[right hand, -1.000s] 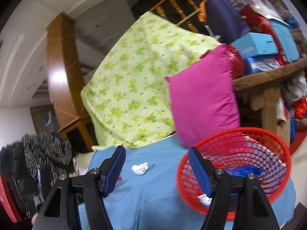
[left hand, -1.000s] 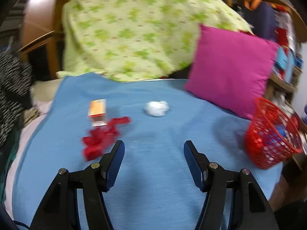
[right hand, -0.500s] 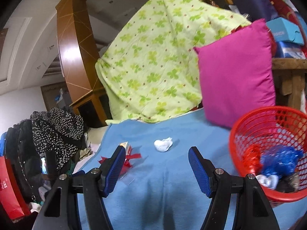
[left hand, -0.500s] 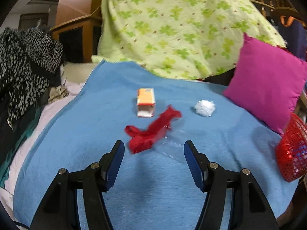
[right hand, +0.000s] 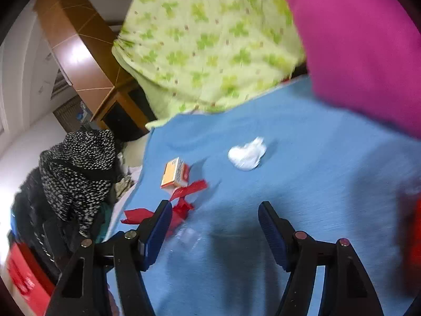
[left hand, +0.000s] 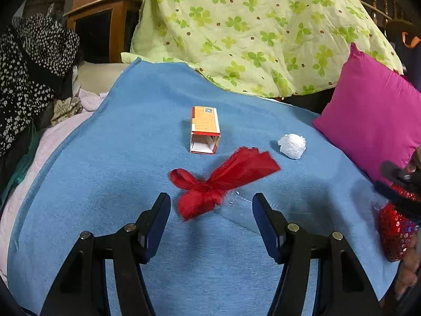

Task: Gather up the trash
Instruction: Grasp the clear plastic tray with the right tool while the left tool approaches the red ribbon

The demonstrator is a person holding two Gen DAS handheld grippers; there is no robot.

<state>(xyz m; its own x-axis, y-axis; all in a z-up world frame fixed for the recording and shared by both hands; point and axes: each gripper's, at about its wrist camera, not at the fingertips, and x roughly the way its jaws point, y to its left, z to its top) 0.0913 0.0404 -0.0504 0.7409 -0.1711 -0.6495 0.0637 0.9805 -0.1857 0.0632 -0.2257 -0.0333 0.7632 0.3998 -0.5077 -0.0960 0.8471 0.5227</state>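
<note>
On the blue blanket [left hand: 126, 158] lie a red ribbon wrapper [left hand: 218, 181], an open orange carton [left hand: 204, 129], a crumpled white tissue [left hand: 292, 145] and a clear plastic scrap [left hand: 244, 202]. My left gripper [left hand: 210, 218] is open and empty, just short of the red wrapper. My right gripper [right hand: 214, 226] is open and empty above the blanket; the tissue [right hand: 246, 153], the carton [right hand: 175, 175] and the wrapper [right hand: 184, 197] lie ahead of it. The red mesh basket [left hand: 394, 226] stands at the right edge.
A magenta pillow [left hand: 373, 121] leans at the back right. A green clover-print quilt [left hand: 250, 26] is piled behind the blanket. Black spotted clothing [left hand: 29, 73] hangs at the left. A wooden cabinet [left hand: 102, 18] stands behind.
My left gripper has swung left and closer to the red wrapper. My right gripper has turned left away from the basket and dropped toward the blanket. Both stayed open.
</note>
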